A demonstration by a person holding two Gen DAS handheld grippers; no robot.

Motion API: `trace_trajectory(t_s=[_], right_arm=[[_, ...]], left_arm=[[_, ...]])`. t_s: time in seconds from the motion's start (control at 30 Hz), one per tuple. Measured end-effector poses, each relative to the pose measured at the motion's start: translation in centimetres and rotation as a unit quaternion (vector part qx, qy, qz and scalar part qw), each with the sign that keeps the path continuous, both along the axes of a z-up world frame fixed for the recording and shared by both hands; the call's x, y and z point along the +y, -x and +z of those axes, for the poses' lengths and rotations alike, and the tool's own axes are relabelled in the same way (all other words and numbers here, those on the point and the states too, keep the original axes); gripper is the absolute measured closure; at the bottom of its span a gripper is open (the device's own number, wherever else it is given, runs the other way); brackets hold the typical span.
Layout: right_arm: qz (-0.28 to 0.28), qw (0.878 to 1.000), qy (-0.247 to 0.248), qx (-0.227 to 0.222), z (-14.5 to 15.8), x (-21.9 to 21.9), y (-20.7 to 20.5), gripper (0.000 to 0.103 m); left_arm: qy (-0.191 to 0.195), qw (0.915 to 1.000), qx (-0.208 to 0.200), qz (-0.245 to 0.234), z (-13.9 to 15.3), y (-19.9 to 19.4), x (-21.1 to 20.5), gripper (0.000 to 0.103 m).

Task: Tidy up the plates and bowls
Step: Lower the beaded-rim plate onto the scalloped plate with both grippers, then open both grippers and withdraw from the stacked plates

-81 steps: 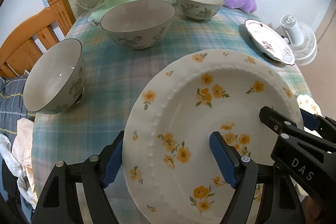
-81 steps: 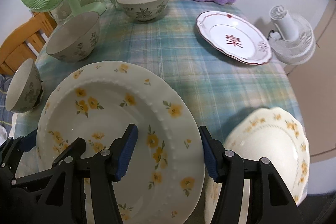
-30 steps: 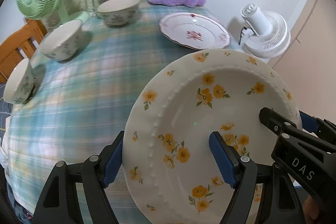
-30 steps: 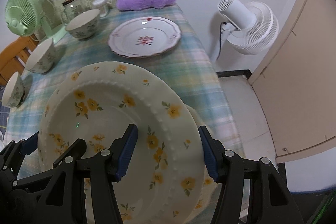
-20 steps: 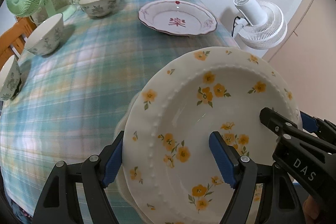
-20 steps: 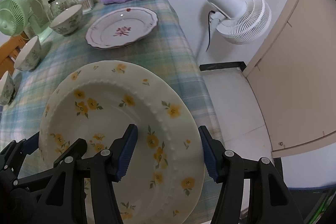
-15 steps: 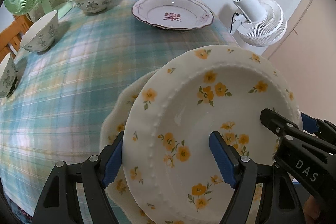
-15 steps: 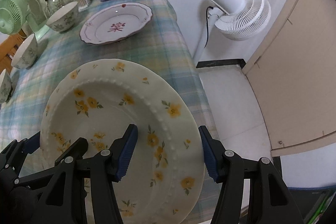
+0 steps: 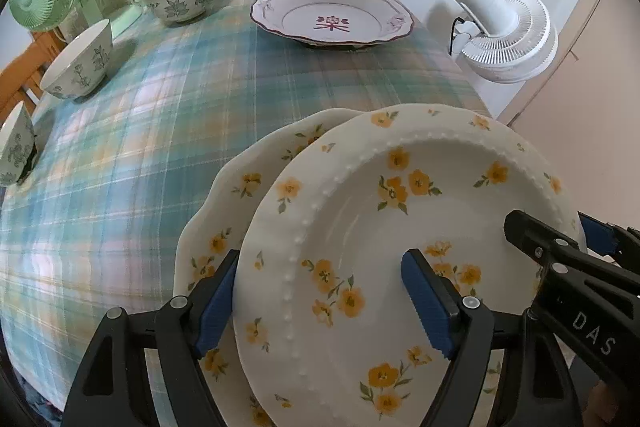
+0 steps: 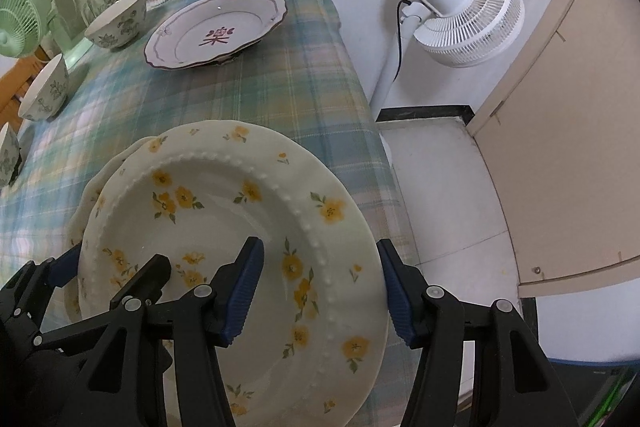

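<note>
Since the earlier view, the cream beaded-rim plate with yellow flowers (image 9: 404,235) has travelled from above the bowls to the near table corner, now over a scalloped cream plate with yellow flowers (image 9: 224,223). The left gripper (image 9: 320,301) and right gripper (image 10: 320,287) each straddle its rim, jaws fairly wide, clamped on opposite edges, plate tilted.

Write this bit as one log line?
step: stacking | held: beaded yellow-flower plate | grippers: left gripper, right gripper, both gripping | above: scalloped yellow-flower plate
</note>
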State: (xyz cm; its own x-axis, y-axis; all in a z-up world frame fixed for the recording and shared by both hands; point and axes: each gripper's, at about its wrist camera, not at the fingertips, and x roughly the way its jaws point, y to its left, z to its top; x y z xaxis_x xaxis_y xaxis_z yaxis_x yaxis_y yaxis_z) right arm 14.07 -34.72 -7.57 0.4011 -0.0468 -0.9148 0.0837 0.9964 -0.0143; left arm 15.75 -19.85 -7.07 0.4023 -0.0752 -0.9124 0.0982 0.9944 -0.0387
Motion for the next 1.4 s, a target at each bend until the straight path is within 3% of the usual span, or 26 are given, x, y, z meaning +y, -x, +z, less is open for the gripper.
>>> trace_trajectory(t_s=[0.57,0.67,0.8,1.4], right_arm=[[0.008,1.000,0.005,-0.007,0.7,-0.5,0.5,0.046],[0.004,1.000,0.011,-0.014,1.4,-1.0,1.0,0.062],[0.006,1.000,0.004,-0.014,1.4,-0.8,0.9,0.072],[0.031,0.999,0.020,0.006,0.2,2.0,-0.7,0.069]], left_arm=[[-0.044,0.9990,-0.007,0.007,0.4,-0.2,-0.6,0.022],[-0.044,0.9989,-0.016,-0.005,1.0,0.2,-0.7,0.022],[-0.042,0.9988,-0.021,-0.017,1.5,0.6,-0.7,0.022],[-0.028,0.9995,-0.012,-0.006,2.0,0.9,1.4,0.022]])
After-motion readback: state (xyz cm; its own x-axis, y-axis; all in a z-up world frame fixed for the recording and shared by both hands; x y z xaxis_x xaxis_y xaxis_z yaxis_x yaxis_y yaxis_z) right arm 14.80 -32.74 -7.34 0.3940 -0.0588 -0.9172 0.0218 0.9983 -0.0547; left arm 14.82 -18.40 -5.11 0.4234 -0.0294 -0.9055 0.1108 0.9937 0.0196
